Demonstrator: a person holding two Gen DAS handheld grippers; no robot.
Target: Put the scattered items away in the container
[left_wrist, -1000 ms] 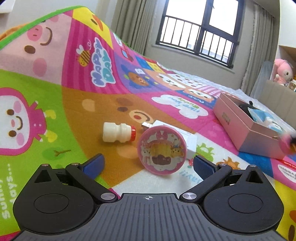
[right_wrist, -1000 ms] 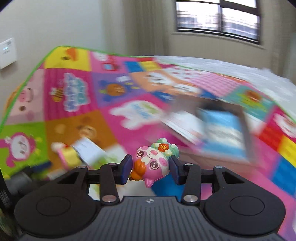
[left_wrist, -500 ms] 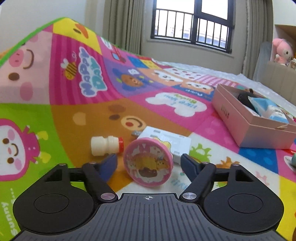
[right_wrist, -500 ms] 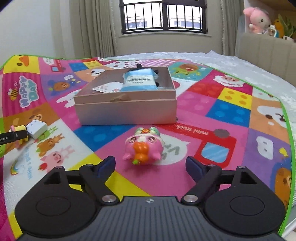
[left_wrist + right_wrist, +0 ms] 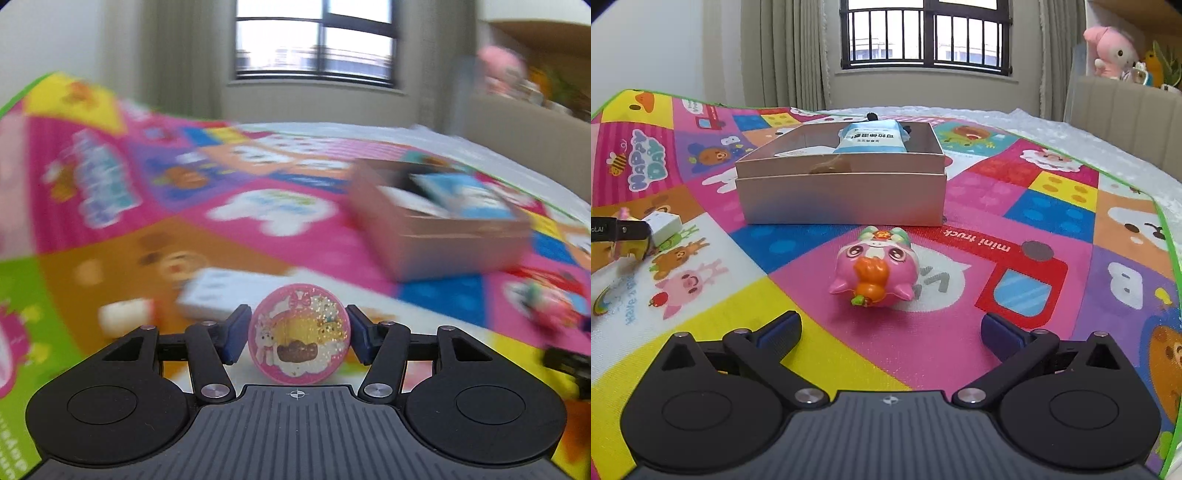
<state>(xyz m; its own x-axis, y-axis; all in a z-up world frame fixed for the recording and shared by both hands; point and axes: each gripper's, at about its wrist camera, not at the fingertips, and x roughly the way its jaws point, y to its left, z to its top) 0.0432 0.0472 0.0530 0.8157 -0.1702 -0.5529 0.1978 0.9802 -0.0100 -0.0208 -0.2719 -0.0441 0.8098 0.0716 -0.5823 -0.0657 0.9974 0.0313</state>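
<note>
**Inspector A:** The left gripper [image 5: 298, 334] is clamped on the round pink case [image 5: 298, 332], lifted off the mat [image 5: 258, 236], presumably bound for the box [image 5: 436, 236].

**Inspector B:** The right gripper [image 5: 891, 330] is spreading its jaws, nothing between them. The pink pig toy [image 5: 877, 271] lies on the mat just before the box: glossy, orange-snouted, tipped over.

L gripper [image 5: 298, 334] clamped pink disc [image 5: 298, 334] (R gripper [image 5: 889, 328] released pig toy [image 5: 875, 271]).

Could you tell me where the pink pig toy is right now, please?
In the right wrist view, the pink pig toy lies on the play mat, just in front of the pink box and ahead of the open right gripper, untouched.
</note>
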